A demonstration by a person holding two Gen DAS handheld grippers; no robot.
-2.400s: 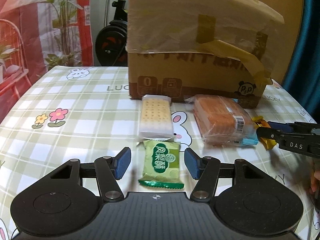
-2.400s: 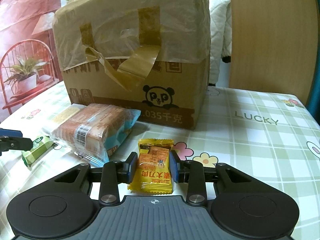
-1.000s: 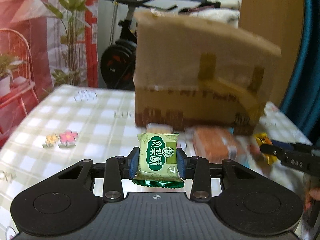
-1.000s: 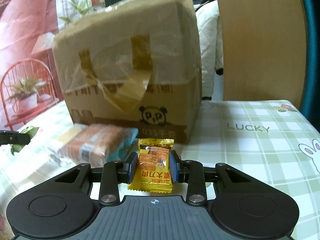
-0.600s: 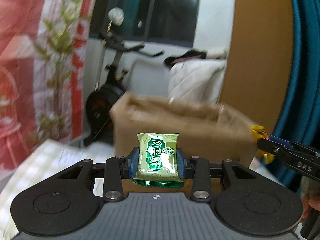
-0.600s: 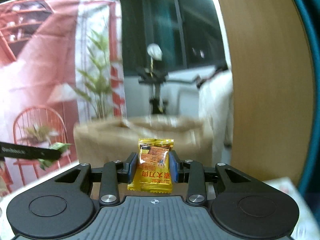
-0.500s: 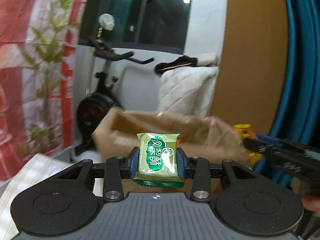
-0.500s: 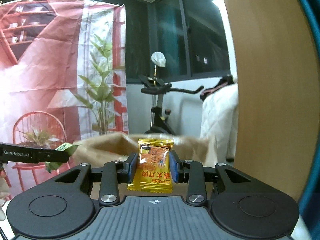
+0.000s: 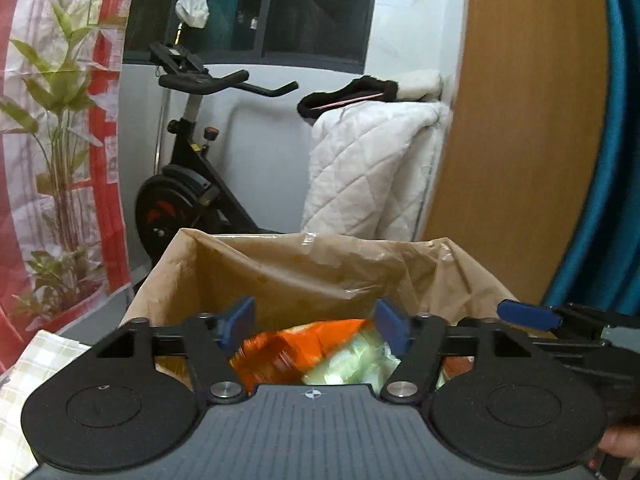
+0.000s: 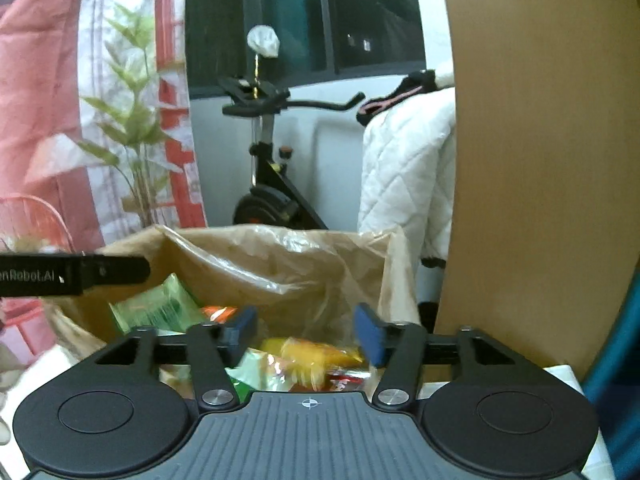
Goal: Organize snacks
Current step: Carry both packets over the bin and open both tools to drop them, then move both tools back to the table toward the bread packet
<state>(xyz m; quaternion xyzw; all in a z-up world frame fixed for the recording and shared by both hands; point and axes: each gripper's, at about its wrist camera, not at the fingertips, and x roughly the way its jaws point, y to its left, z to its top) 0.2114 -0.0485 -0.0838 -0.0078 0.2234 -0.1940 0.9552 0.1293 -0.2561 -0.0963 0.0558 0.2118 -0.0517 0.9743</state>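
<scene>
Both my tools hang over the open brown cardboard box lined with clear plastic [image 9: 280, 272]. My left tool [image 9: 312, 326] has its blue pads spread apart with nothing between them, and my right tool [image 10: 306, 330] is spread apart and bare too. The green foil snack packet [image 10: 160, 308] is in mid-air just under the left tool's tip, tilted, inside the box mouth. The blurred yellow snack packet [image 10: 316, 354] lies directly below my right tool, on the pile of wrapped snacks [image 9: 320, 356]. The box sits straight below and ahead of both tools, so I judge pulling back up and toward me comes next.
</scene>
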